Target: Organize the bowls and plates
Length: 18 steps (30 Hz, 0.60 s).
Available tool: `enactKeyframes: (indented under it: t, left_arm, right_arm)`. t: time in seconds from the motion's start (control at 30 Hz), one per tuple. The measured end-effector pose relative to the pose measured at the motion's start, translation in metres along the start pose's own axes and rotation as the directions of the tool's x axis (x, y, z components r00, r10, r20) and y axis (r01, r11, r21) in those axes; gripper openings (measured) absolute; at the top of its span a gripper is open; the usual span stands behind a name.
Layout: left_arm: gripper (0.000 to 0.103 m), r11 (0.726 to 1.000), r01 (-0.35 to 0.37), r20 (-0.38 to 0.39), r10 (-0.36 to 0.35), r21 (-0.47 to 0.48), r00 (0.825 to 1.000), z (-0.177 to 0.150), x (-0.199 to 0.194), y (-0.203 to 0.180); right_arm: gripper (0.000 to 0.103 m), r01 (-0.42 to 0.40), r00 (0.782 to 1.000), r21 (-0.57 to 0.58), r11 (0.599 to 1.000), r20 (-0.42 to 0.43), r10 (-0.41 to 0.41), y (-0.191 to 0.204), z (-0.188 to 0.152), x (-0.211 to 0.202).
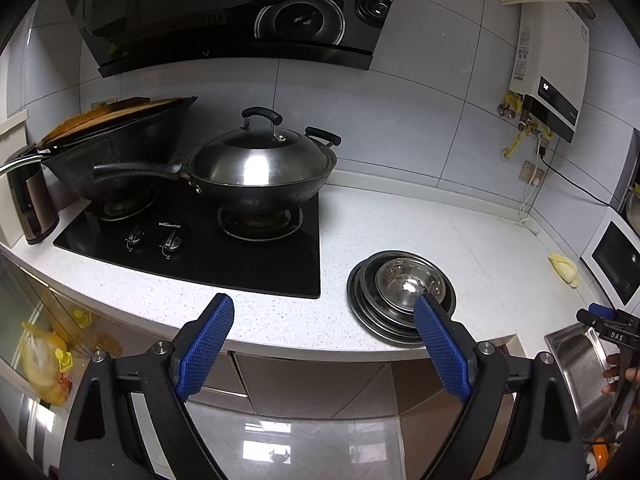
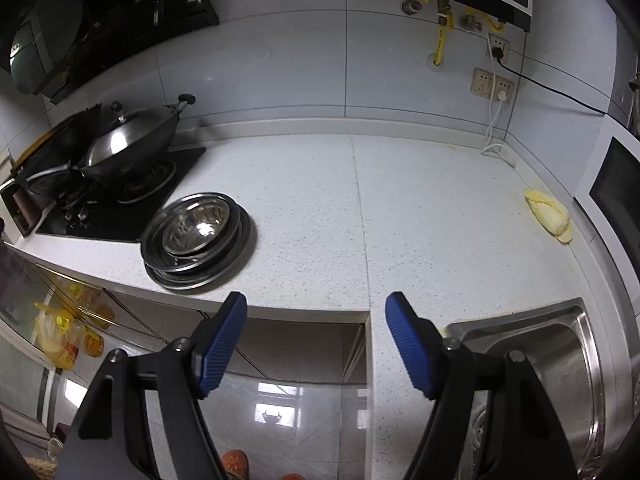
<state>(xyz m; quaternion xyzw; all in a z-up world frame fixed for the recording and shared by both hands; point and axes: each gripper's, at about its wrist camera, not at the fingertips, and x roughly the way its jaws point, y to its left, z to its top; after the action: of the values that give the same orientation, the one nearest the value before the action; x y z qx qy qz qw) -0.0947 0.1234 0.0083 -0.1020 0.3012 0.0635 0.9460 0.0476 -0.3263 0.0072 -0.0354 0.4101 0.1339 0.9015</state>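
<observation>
A stack of steel plates [image 1: 362,300] [image 2: 236,252] sits on the white speckled counter near its front edge, with a shiny steel bowl [image 1: 408,280] [image 2: 196,228] nested on top. My left gripper [image 1: 324,304] hangs open over the counter's front edge, nothing between its blue pads; its right fingertip [image 1: 426,312] overlaps the stack's near rim in the picture. My right gripper [image 2: 316,302] is open too and holds nothing, hovering at the counter edge to the right of the stack, apart from it. The right gripper's tip [image 1: 600,314] also shows at the far right of the left wrist view.
A black hob [image 1: 224,256] left of the stack carries a lidded wok [image 1: 260,168] and a second wok [image 1: 116,152]. A steel sink [image 2: 556,364] lies at the right, a microwave [image 2: 616,200] beyond it, a yellow cloth [image 2: 550,216] beside that. Wall cables hang behind.
</observation>
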Motion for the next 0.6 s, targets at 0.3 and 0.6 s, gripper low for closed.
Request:
enactKeyframes:
  t: [0.3,0.6]
  left_arm:
    - [0.088,1.000,0.012,0.019,-0.013,0.014,1.000,0.003,-0.006,-0.004]
    - [0.088,1.000,0.023,0.030,-0.024,0.021,0.999,0.006,-0.009,-0.005]
  right_arm:
    - [0.071,-0.024,0.998,-0.011,1.000,0.055,0.024,0.010,0.003,-0.014]
    - [0.071,-0.033,0.995,-0.034,0.999,0.093,0.036,0.018,0.009,-0.025]
